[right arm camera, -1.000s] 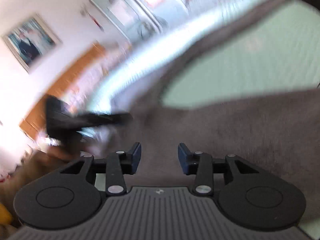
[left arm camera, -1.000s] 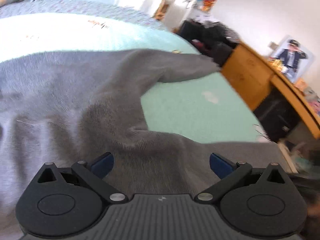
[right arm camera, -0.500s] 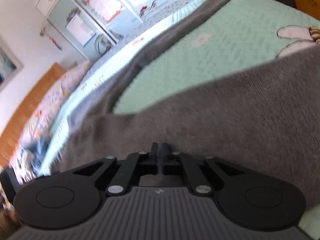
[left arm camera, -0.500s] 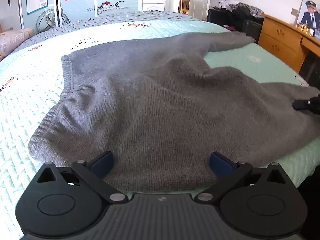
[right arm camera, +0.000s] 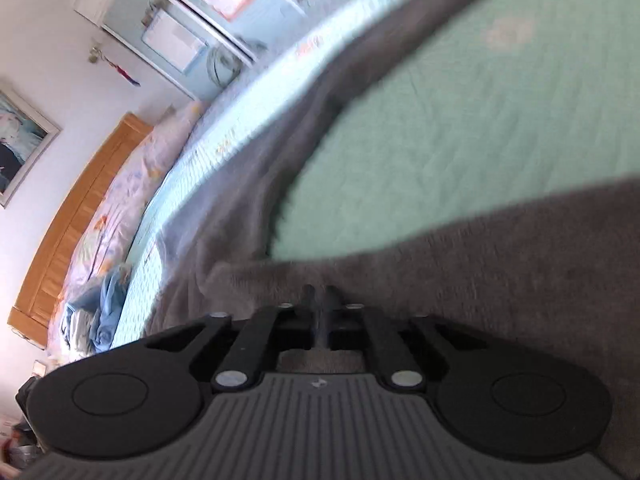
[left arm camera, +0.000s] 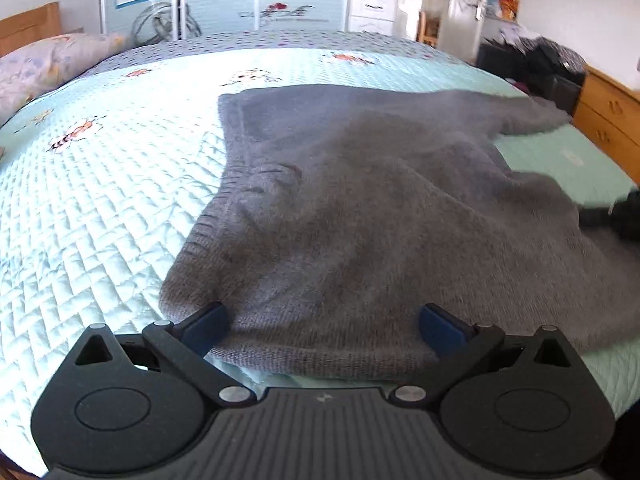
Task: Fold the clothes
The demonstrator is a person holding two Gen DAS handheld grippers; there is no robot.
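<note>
On bed (left arm camera: 100, 200): grey sweater (left arm camera: 360, 208) | L gripper (left arm camera: 322, 326) wide (over hem) | R gripper (right arm camera: 319, 300) pinching sweater

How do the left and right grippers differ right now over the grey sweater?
The left gripper has its jaws spread wide over the grey knitted sweater's near hem, gripping nothing; the right gripper has its jaws nearly together, having just eased slightly apart, with sweater fabric at their tips. Both are black, with the sweater lying on the quilted mint-green bedspread.

Sweater (left arm camera: 360, 216) lies spread on the bed (left arm camera: 100, 200), pillow (left arm camera: 48, 64) beyond it.
</note>
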